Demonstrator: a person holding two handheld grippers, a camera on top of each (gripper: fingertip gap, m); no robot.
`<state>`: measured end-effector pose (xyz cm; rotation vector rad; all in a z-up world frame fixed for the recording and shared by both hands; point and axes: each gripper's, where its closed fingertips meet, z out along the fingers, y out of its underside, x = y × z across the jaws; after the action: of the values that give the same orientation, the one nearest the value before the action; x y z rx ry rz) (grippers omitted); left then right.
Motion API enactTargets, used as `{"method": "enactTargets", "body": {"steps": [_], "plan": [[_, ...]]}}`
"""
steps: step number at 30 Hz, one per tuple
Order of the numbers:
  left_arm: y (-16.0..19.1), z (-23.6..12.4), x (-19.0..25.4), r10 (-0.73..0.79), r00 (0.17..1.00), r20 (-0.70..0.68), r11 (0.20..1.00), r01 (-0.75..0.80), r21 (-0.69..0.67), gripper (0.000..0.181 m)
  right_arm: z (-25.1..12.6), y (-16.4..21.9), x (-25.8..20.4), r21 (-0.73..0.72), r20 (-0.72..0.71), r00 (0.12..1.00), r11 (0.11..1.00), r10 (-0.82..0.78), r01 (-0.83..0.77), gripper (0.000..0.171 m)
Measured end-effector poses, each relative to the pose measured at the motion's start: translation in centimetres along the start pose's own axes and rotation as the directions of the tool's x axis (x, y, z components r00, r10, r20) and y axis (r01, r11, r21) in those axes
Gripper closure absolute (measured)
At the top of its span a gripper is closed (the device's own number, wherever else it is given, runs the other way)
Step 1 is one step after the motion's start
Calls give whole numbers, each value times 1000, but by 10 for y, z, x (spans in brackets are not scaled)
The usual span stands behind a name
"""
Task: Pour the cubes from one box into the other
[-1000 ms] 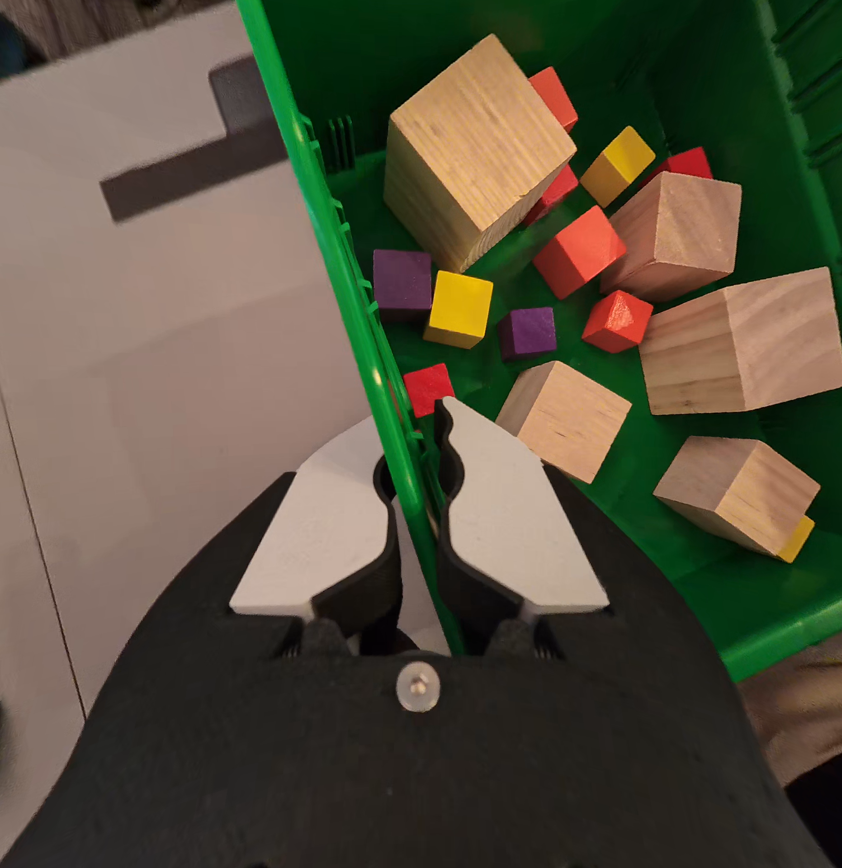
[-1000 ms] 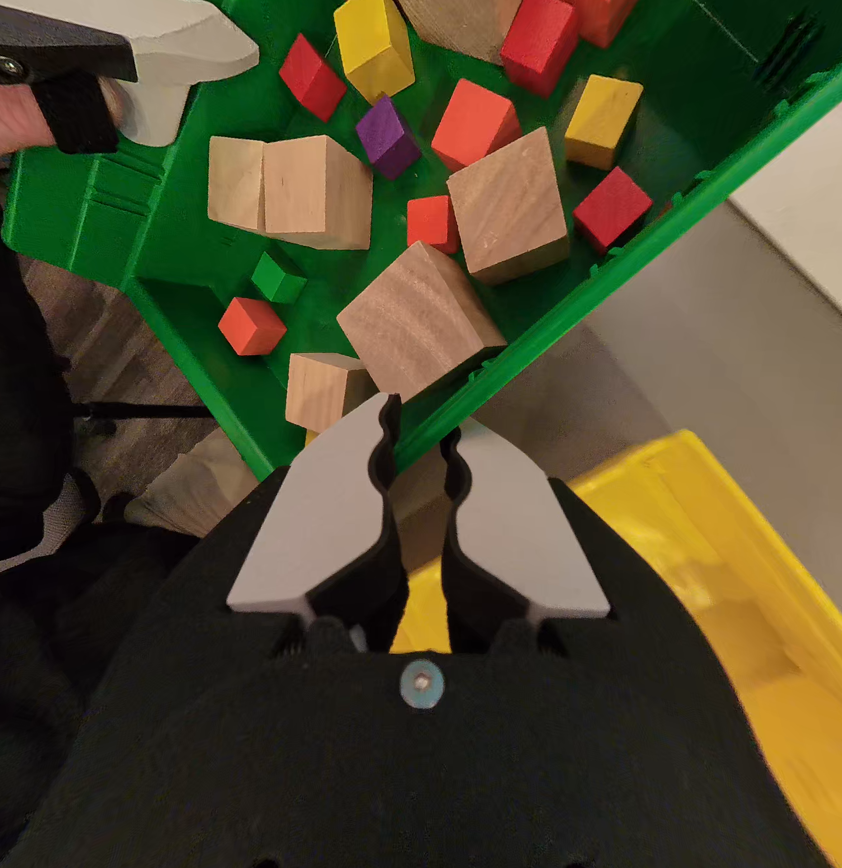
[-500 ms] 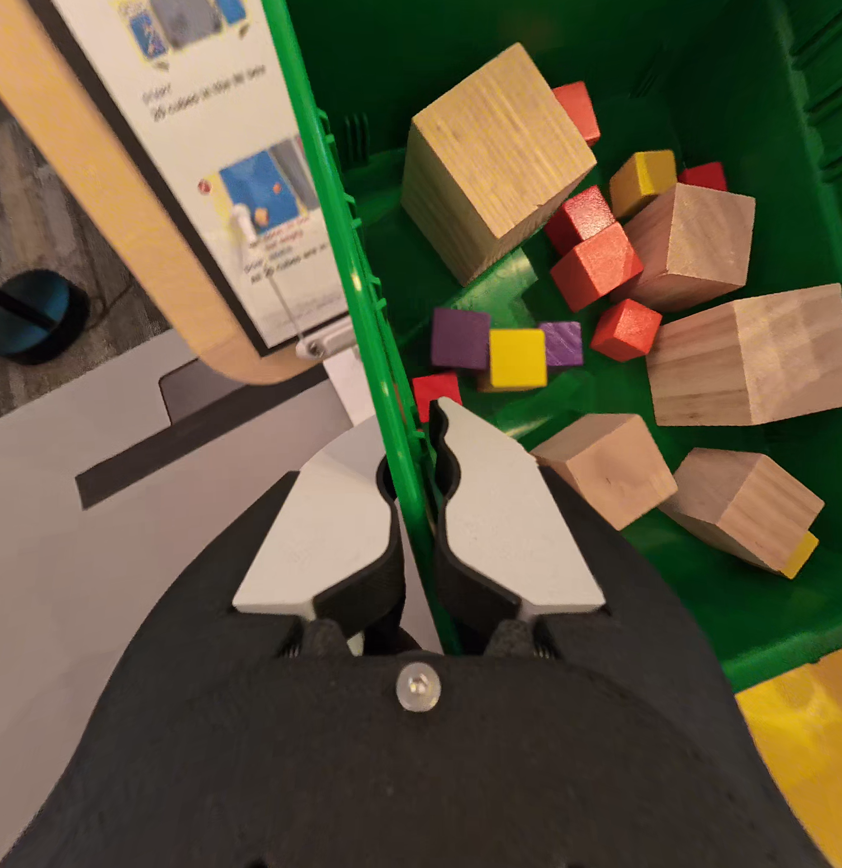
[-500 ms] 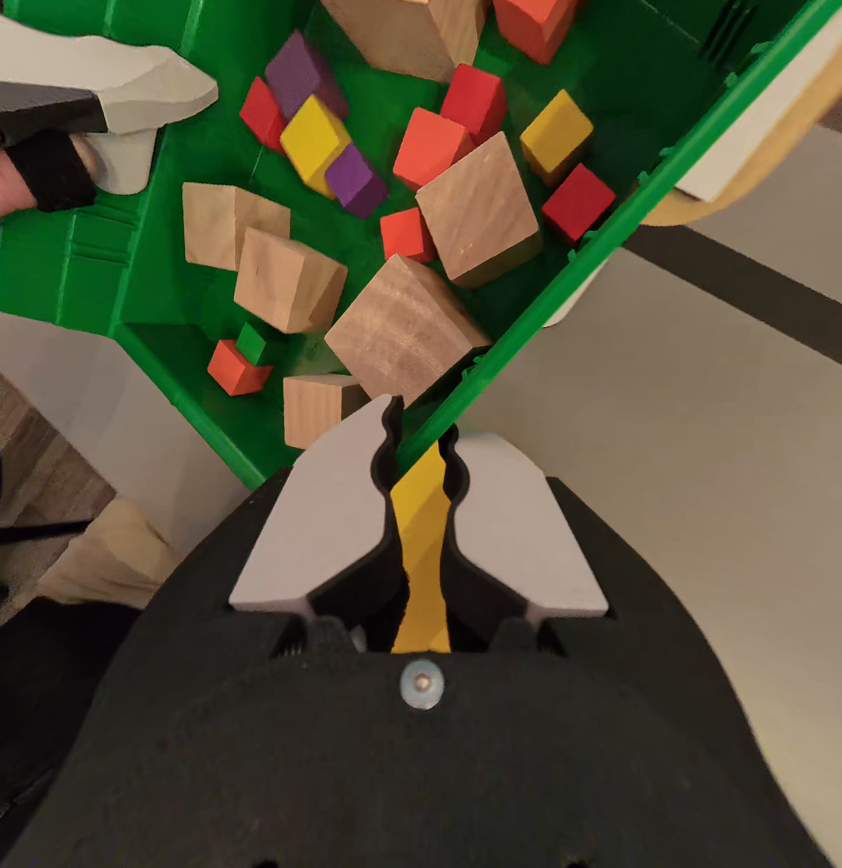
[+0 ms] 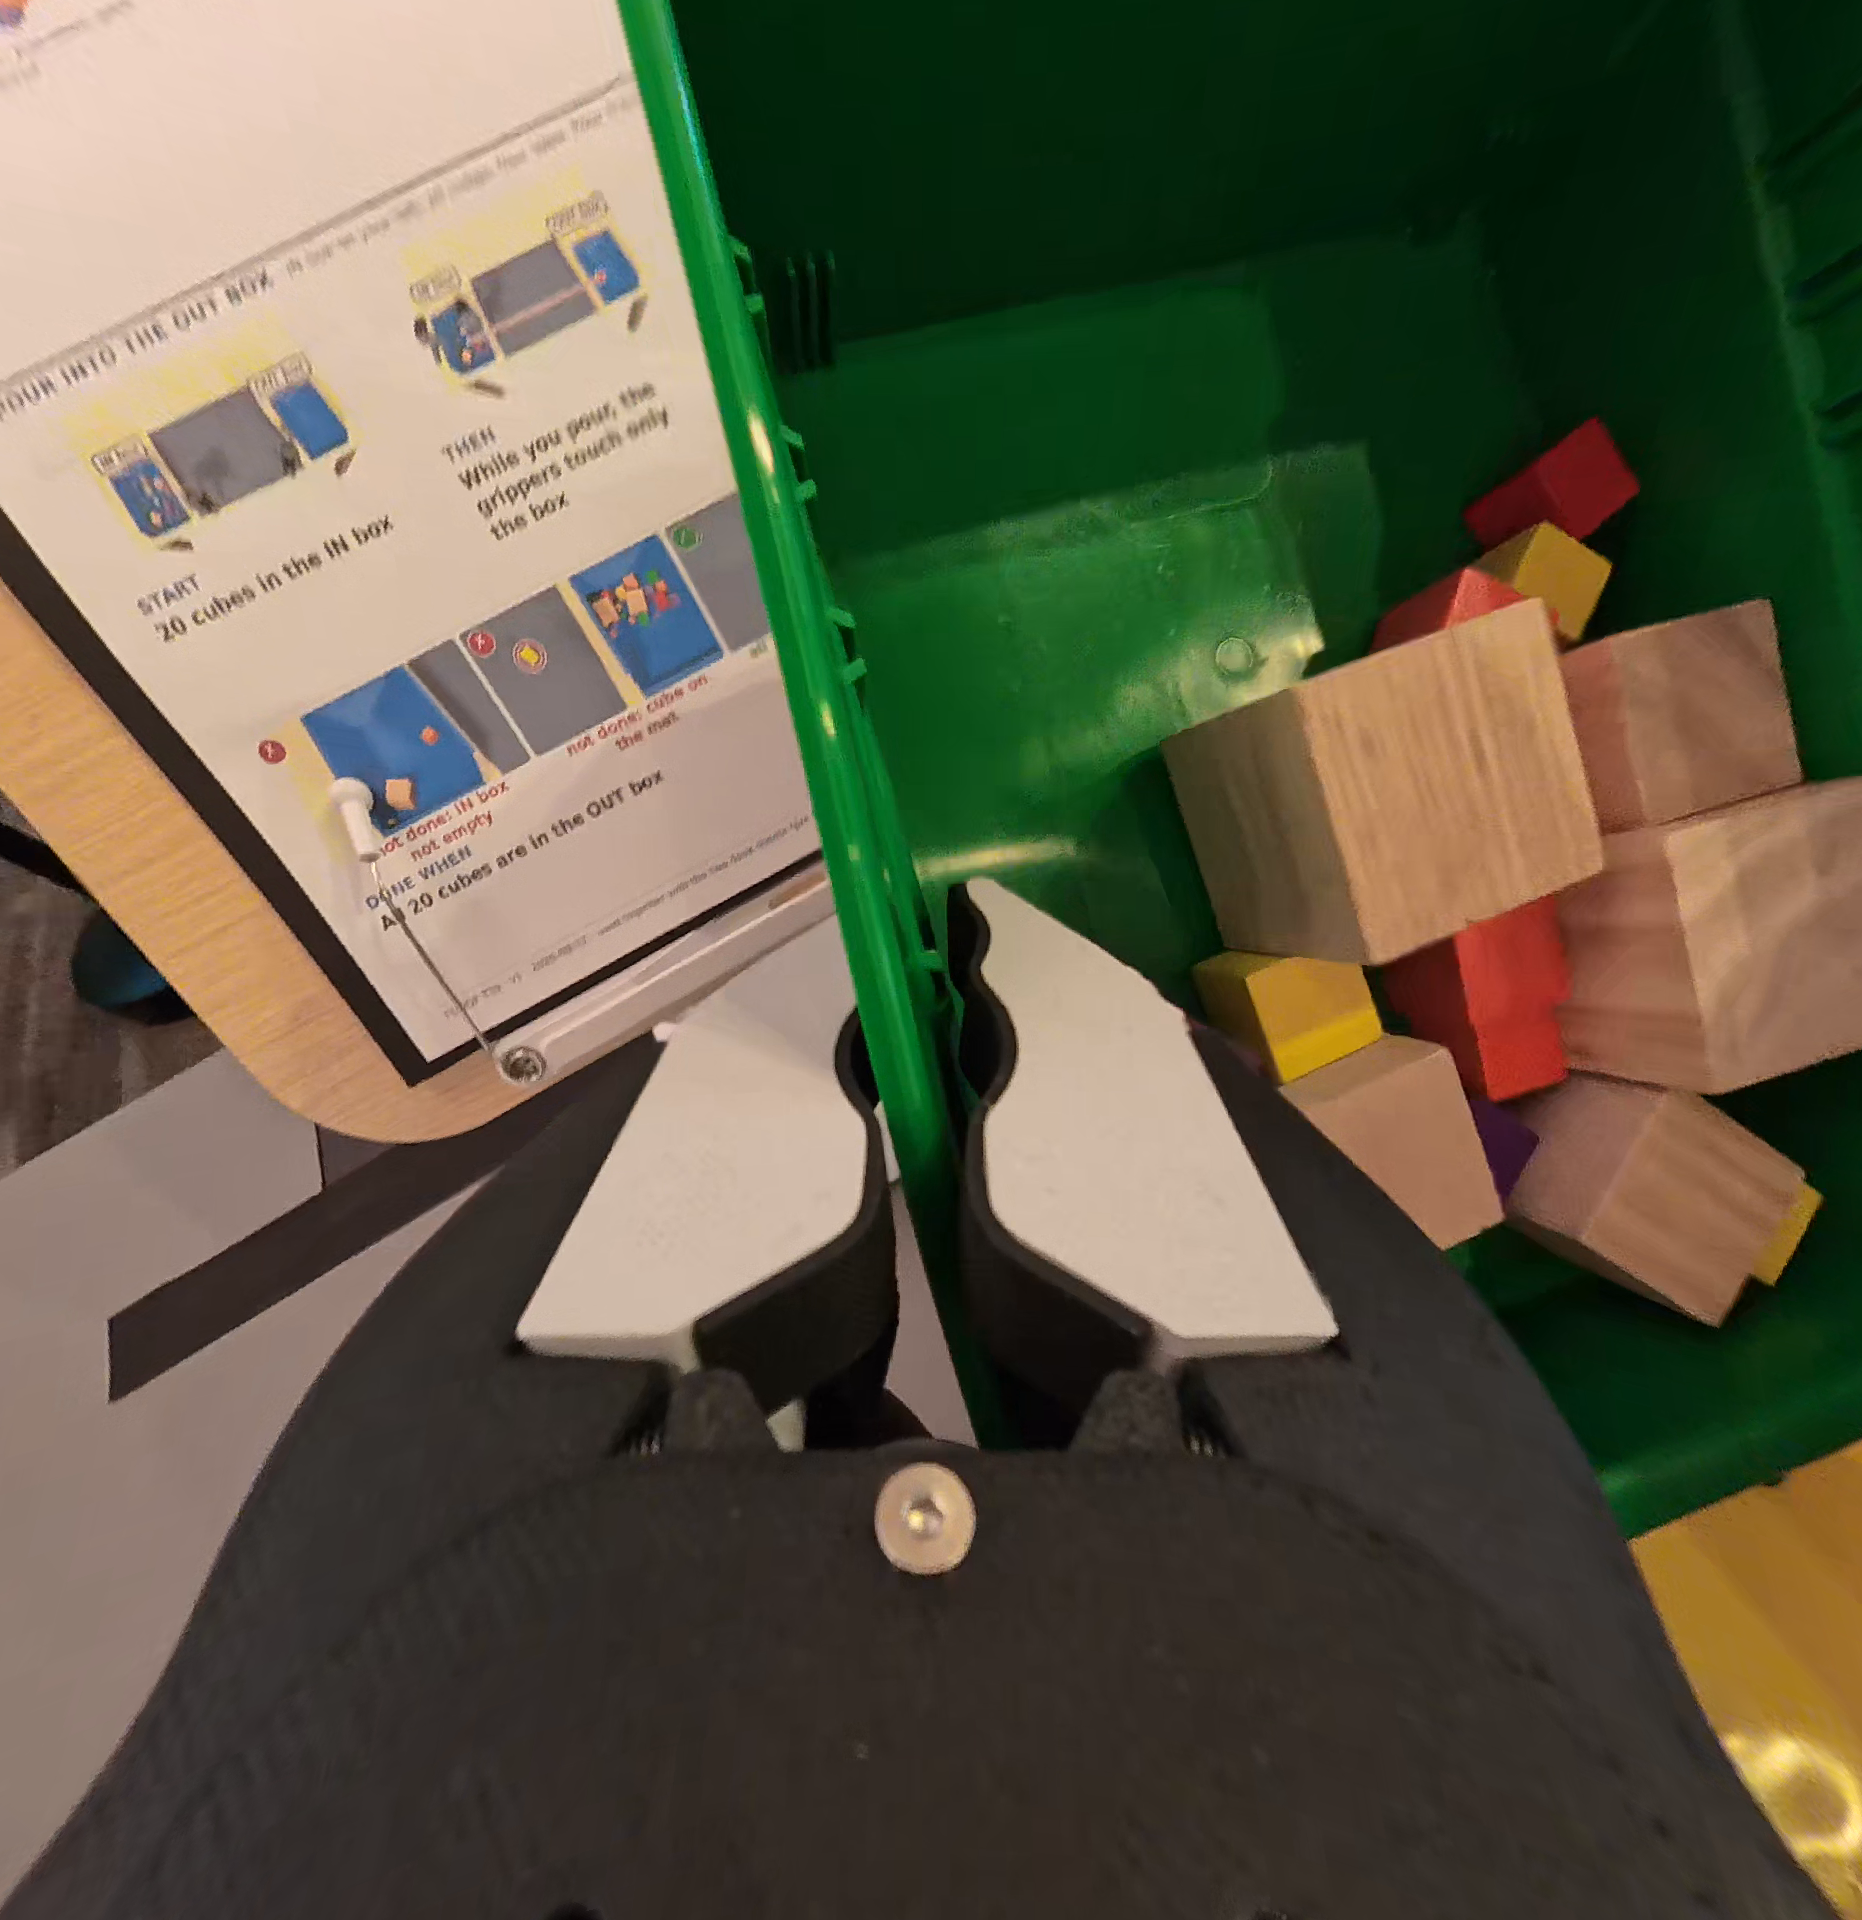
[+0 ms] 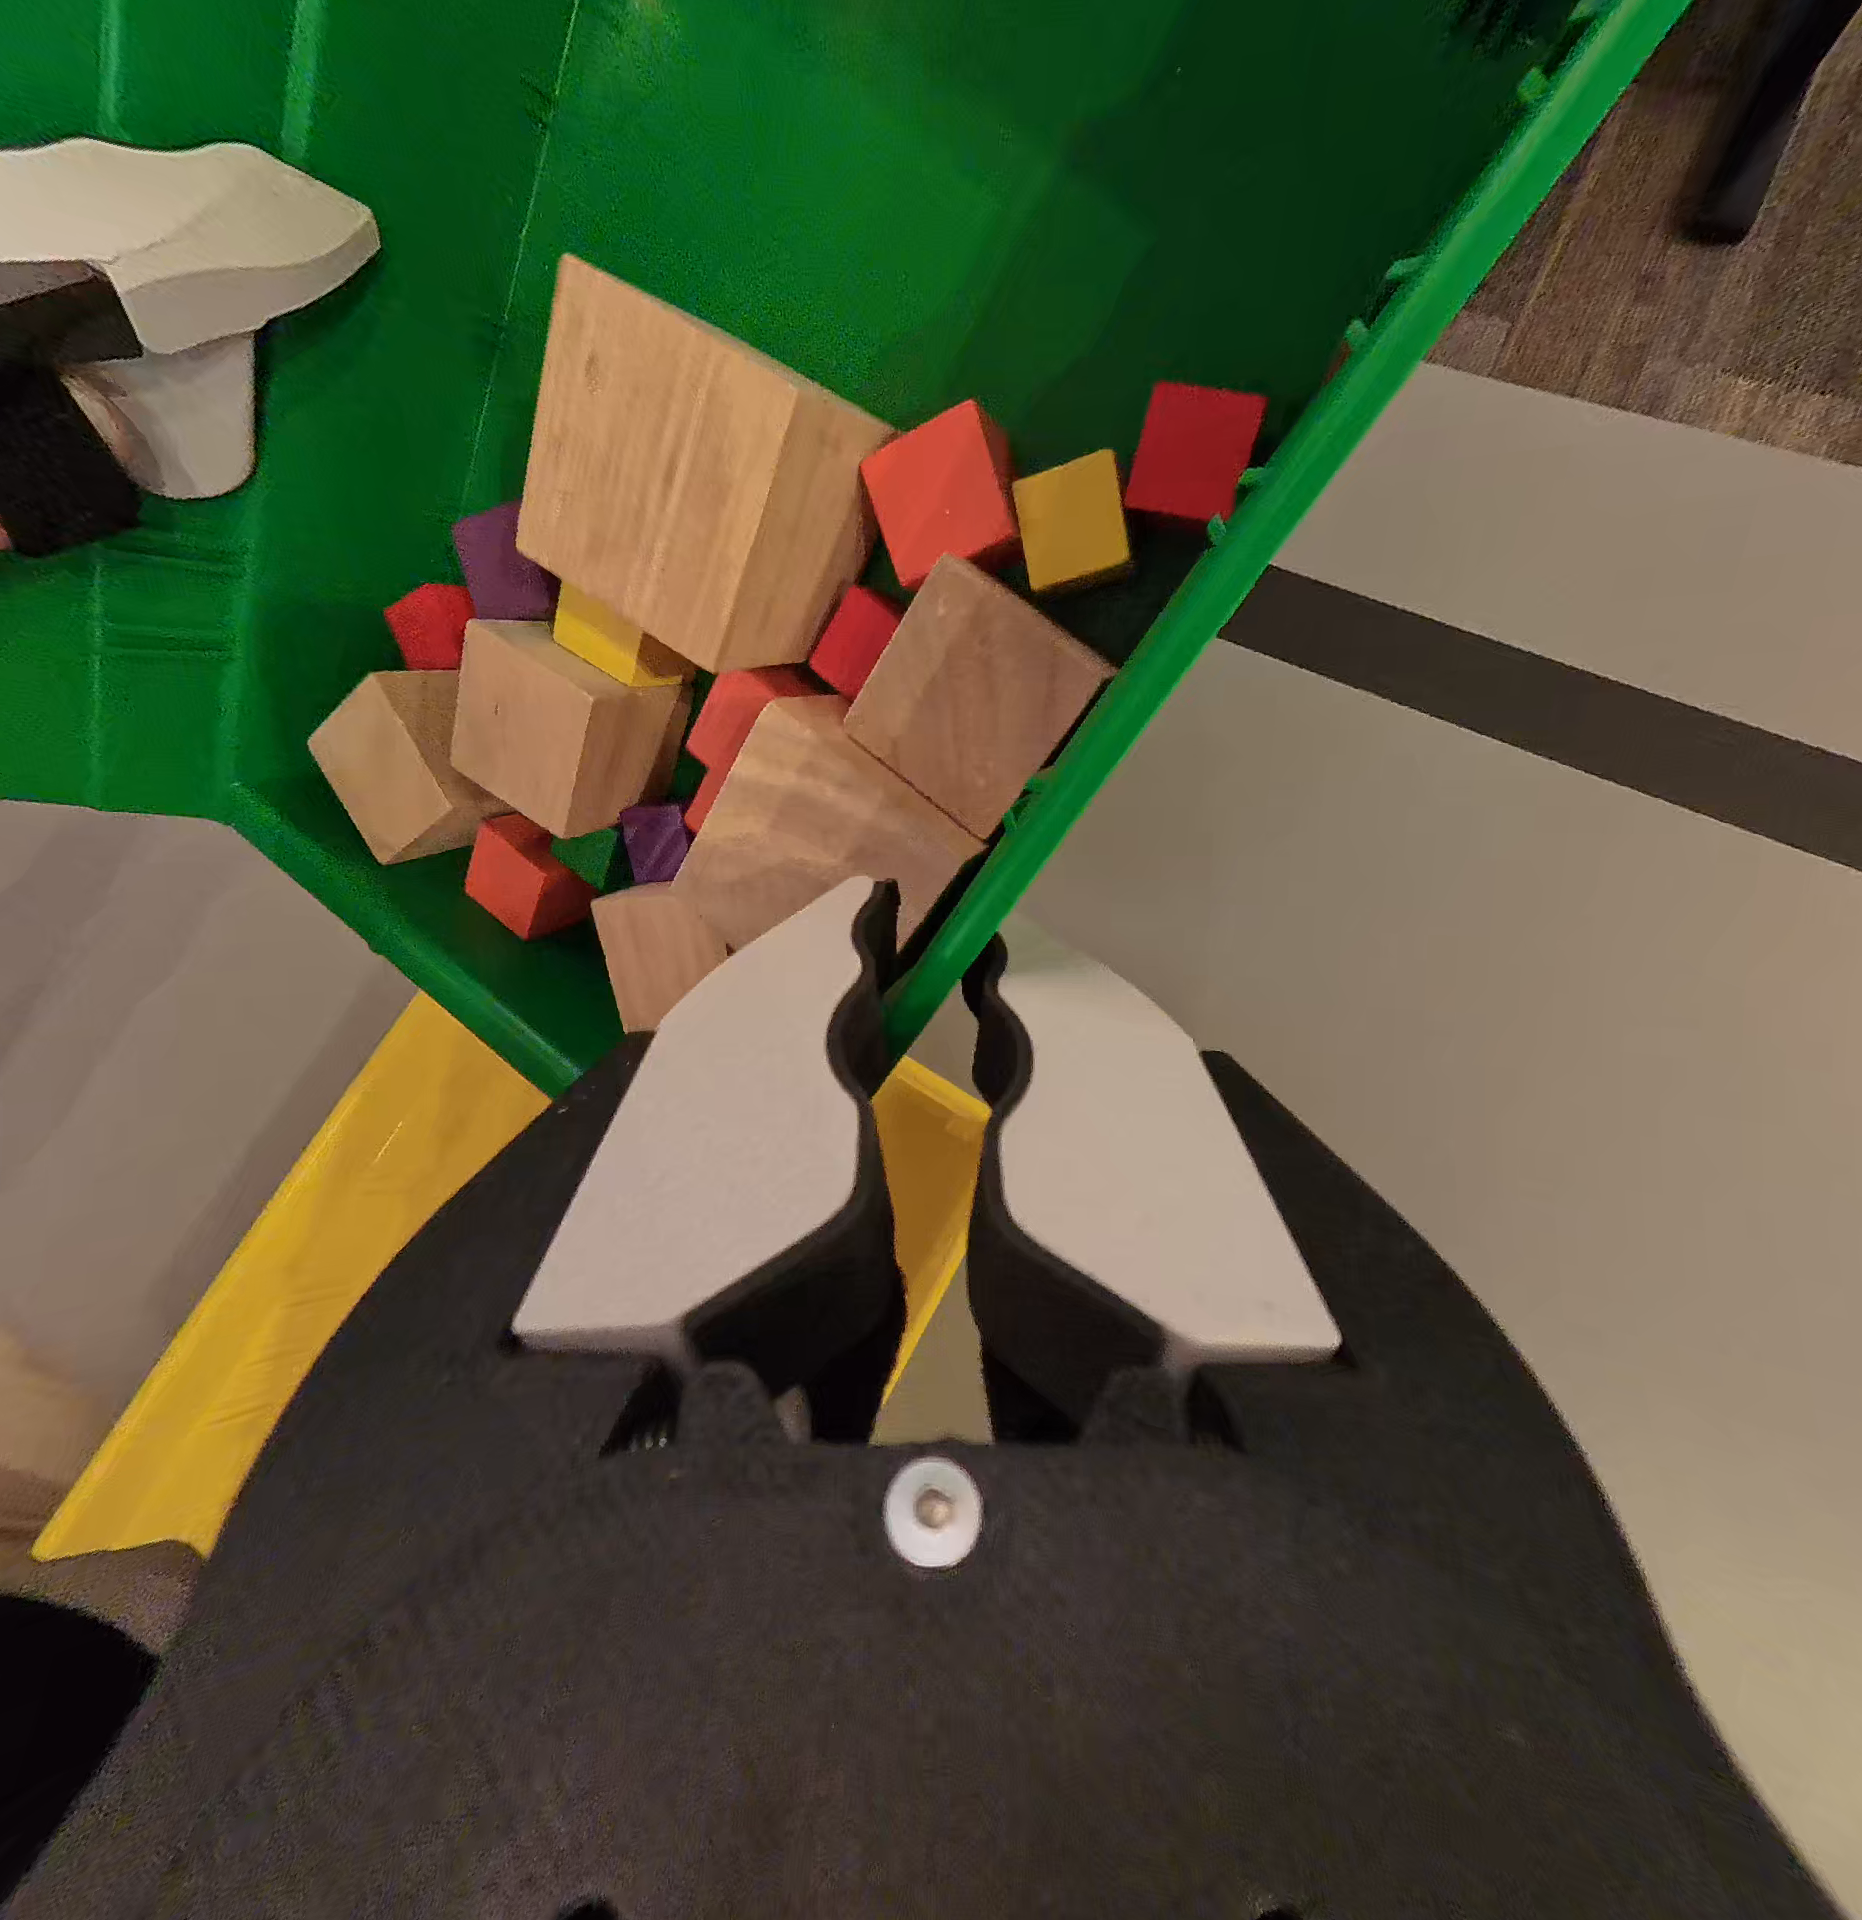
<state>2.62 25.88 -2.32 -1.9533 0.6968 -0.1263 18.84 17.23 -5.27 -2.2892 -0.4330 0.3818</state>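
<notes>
Plastic of the green box [image 5: 1062,644] looks thin and stiff, with a narrow ribbed rim that gives each tool a firm edge to bite; the left gripper [image 5: 919,997] is pinching one side wall at its rim, fingers pressed together on either side of it, and the right gripper [image 6: 932,971] is clamped the same way on the opposite rim. Tilted steeply and held up between the two, the box sits over the yellow box [image 6: 283,1288], whose rim shows just below the green lower edge in the right wrist view. Inside, the cubes [image 6: 698,665] have piled into the low corner near the right gripper: several large bare-wood blocks with small red, orange, yellow, purple and green ones wedged among them. Those big blocks probably carry most of the weight, so the load likely pulls toward that corner and twists against the thin wall. Smooth wood on glossy plastic should slide readily once the tilt steepens, perhaps in one rush. Grips near the rim's middle seem the safest hold. Behind stands an instruction sheet [image 5: 387,520] on a wooden board [image 5: 127,831].
</notes>
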Motion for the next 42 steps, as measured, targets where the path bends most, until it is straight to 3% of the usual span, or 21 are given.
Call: {"method": "enactTargets", "body": {"steps": [1, 16, 23, 42], "plan": [[-3, 0, 2, 10, 1000, 7, 1000, -10, 19, 174, -1, 0, 2, 14, -6, 1000, 1000, 0, 0, 165], [-28, -20, 23, 87, 993, 75, 955, -104, 279, 170, -13, 8, 13, 254, -73, 997, 967, 7, 12, 167], [-33, -37, 32, 100, 988, 113, 897, -139, 419, 167, -21, 13, 11, 369, -100, 995, 928, -10, 46, 167], [-29, -58, 41, 99, 980, 171, 800, -180, 572, 167, -28, 18, 7, 526, -98, 995, 848, -17, 66, 166]]}}
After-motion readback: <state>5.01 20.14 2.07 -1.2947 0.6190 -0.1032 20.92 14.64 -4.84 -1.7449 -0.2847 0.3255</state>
